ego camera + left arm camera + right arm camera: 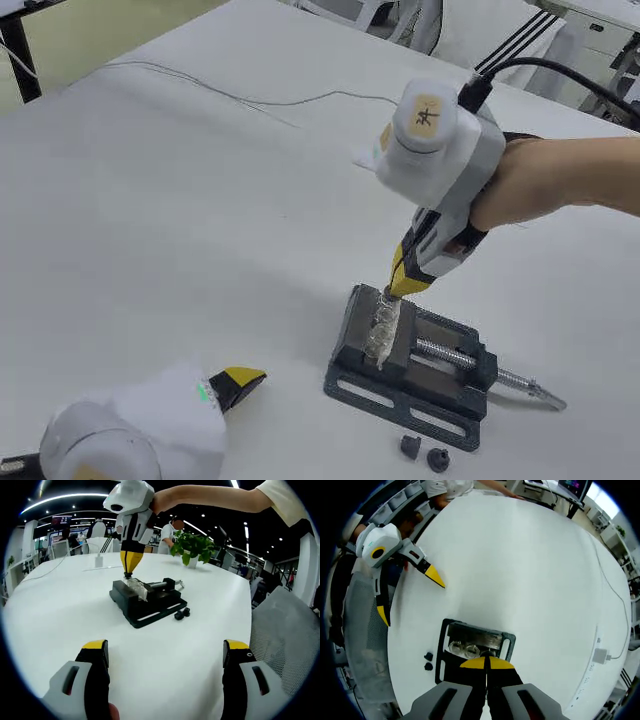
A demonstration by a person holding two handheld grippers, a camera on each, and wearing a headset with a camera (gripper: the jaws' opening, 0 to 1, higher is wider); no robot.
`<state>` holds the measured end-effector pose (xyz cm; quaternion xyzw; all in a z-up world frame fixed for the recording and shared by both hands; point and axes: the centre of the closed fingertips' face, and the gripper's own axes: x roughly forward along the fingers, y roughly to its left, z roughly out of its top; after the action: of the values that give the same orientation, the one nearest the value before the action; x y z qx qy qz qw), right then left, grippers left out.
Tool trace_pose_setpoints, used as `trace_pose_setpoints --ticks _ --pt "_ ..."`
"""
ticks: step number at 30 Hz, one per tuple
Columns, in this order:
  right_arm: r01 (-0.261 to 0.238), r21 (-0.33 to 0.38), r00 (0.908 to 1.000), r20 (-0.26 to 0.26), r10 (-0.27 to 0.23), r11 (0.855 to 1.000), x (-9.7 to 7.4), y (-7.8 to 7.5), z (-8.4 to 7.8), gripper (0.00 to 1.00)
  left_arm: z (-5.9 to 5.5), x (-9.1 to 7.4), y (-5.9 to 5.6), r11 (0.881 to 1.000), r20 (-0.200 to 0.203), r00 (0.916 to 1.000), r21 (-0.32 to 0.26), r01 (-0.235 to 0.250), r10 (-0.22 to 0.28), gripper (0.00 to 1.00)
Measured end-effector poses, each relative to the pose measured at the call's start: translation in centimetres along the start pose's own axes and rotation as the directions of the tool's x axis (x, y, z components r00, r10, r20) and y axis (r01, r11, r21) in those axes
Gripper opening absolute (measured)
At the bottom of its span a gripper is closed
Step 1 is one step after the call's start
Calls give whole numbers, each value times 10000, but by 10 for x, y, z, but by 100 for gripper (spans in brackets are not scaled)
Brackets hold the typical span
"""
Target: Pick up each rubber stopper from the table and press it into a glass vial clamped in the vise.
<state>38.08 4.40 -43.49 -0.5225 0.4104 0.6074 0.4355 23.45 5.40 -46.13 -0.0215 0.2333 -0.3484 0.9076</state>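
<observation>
Pressing step, by my reading. Right tongs (pixel 405 285) are closed tip to tip with nothing visible between them, and sit at the mouth of a clear glass vial (pixel 381 328) clamped in the dark grey metal vise (pixel 445 405). Whether a stopper sits under the tips I cannot tell. Left tongs (pixel 165 647) are wide open and empty over the white tabletop (pixel 200 200). Two small dark rubber stoppers (pixel 425 453) lie on the tabletop just beside the vise base. Next move calls for fetching one and centring it squarely over an unplugged vial mouth.
</observation>
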Motion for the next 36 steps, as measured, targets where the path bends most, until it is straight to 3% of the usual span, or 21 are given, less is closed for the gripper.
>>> trace_pose_setpoints --ticks 1,7,14,19,25,36 --pt "10 305 9998 190 -15 9995 0 1 0 0 1 0 0 10000 8 10000 25 0 0 94" --pt "42 586 9986 523 -73 9983 0 -2 0 0 10 -2 -1 9999 53 10000 162 11 -11 94" --pt "63 752 9988 484 -100 9971 -1 1 2 0 29 -6 -6 9991 236 9997 431 -17 7 94" --pt "138 904 9993 347 -170 9958 -2 3 2 0 39 -8 -8 9976 298 9996 687 -37 17 94" --pt "350 877 9978 531 -397 9955 -3 4 2 0 49 -12 -8 9959 460 9989 893 -173 132 94" --pt "746 684 9938 770 -799 9949 -3 4 1 0 45 -18 -10 9946 392 9988 984 -336 299 94"
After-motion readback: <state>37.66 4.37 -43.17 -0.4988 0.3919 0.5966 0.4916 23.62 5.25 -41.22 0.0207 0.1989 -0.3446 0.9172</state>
